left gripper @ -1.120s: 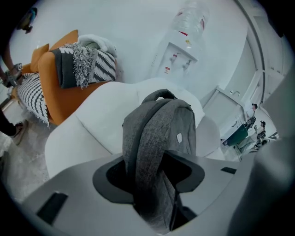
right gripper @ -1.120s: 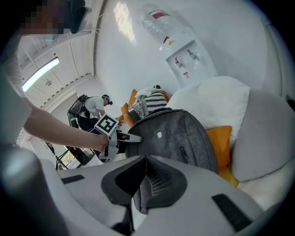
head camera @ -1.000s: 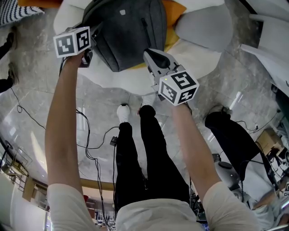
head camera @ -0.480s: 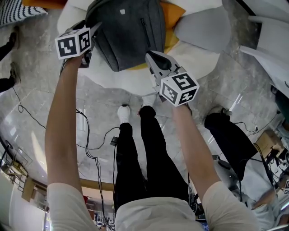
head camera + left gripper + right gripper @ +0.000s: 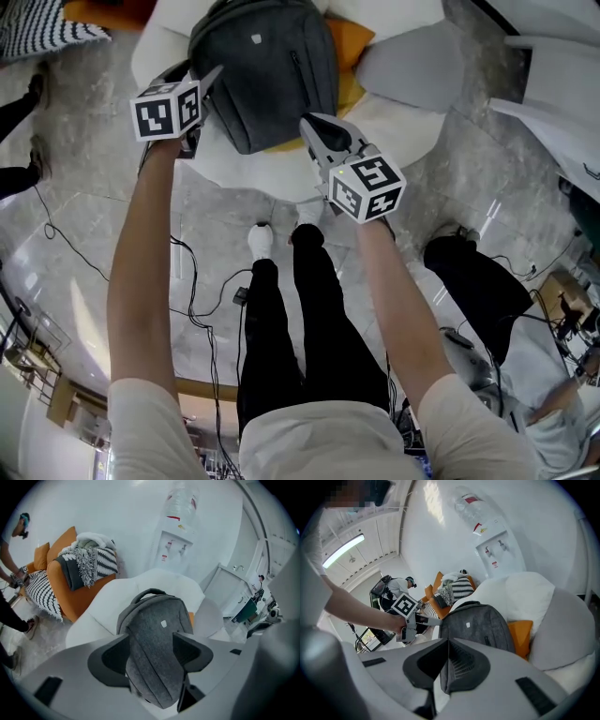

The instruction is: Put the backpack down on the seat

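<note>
Two tongs in play, both at the near end of the grey backpack (image 5: 267, 70). On the left tongs (image 5: 202, 82), jaws just swung wide apart, backpack framed in the gap but no pad pressing it; on the right tongs (image 5: 309, 124), jaws shut tight together, nothing seen pinched. Find the backpack resting on the white seat (image 5: 403, 127), part over an orange cushion (image 5: 354, 42), same spot as a second ago. Reads as release made, set-down likely done, only withdrawal left. Backpack zipped, contents unseen. Beyond, note an orange chair (image 5: 89, 592) piled with striped throws (image 5: 93, 562), and a water cooler (image 5: 176, 550) topped by its bottle (image 5: 183, 501).
</note>
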`<state>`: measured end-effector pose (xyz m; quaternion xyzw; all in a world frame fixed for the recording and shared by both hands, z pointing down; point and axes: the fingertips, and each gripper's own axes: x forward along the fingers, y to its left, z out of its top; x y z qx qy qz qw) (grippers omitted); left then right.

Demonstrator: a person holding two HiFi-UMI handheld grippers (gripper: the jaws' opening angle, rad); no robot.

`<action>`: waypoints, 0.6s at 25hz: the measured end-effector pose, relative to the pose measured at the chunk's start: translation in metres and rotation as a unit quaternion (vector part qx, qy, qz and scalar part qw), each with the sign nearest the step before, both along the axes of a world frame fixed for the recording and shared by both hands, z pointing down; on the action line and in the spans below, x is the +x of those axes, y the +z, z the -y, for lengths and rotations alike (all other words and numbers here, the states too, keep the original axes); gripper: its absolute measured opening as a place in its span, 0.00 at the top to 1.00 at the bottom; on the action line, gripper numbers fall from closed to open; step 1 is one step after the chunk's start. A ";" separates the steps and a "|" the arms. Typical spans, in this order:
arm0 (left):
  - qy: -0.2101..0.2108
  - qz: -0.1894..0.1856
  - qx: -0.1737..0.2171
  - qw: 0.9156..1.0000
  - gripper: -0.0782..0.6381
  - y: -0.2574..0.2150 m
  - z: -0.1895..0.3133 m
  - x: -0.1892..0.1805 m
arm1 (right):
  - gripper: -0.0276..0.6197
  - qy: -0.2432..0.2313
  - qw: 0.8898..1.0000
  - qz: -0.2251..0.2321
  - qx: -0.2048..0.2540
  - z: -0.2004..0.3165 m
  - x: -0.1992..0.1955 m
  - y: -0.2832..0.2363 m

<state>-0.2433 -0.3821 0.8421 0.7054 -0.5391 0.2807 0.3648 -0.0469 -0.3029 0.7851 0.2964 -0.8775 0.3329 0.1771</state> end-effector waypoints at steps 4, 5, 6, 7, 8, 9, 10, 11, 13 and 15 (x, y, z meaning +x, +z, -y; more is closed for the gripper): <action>-0.001 -0.021 0.001 1.000 0.59 -0.018 -0.019 0.009 | 0.92 0.015 1.000 0.000 0.006 0.001 0.003 -0.018; -0.004 -0.025 0.003 1.000 0.62 -0.023 -0.024 0.011 | 0.92 0.017 1.000 -0.001 0.007 0.001 0.005 -0.023; -0.006 -0.029 0.007 1.000 0.65 -0.030 -0.029 0.014 | 0.92 0.018 1.000 -0.003 0.008 0.000 0.006 -0.027; -0.006 -0.032 0.012 0.999 0.70 -0.037 -0.033 0.016 | 0.92 0.020 1.000 -0.003 0.010 -0.001 0.006 -0.032; -0.005 -0.036 0.018 0.999 0.75 -0.045 -0.036 0.019 | 0.92 0.021 1.000 -0.003 0.012 -0.002 0.007 -0.037; -0.001 -0.040 0.023 0.999 0.77 -0.053 -0.039 0.023 | 0.92 0.022 1.000 -0.003 0.013 -0.003 0.007 -0.042; 0.003 -0.041 0.027 0.999 0.80 -0.061 -0.043 0.026 | 0.92 0.024 1.000 -0.003 0.014 -0.005 0.008 -0.047; 0.008 -0.041 0.029 0.999 0.81 -0.069 -0.048 0.029 | 0.92 0.026 1.000 -0.004 0.015 -0.007 0.009 -0.053; 0.015 -0.040 0.032 0.999 0.84 -0.085 -0.058 0.033 | 0.92 0.032 0.999 -0.005 0.016 -0.013 0.012 -0.065; 0.018 -0.043 0.035 0.998 0.85 -0.102 -0.066 0.037 | 0.92 0.040 0.999 -0.006 0.015 -0.019 0.016 -0.077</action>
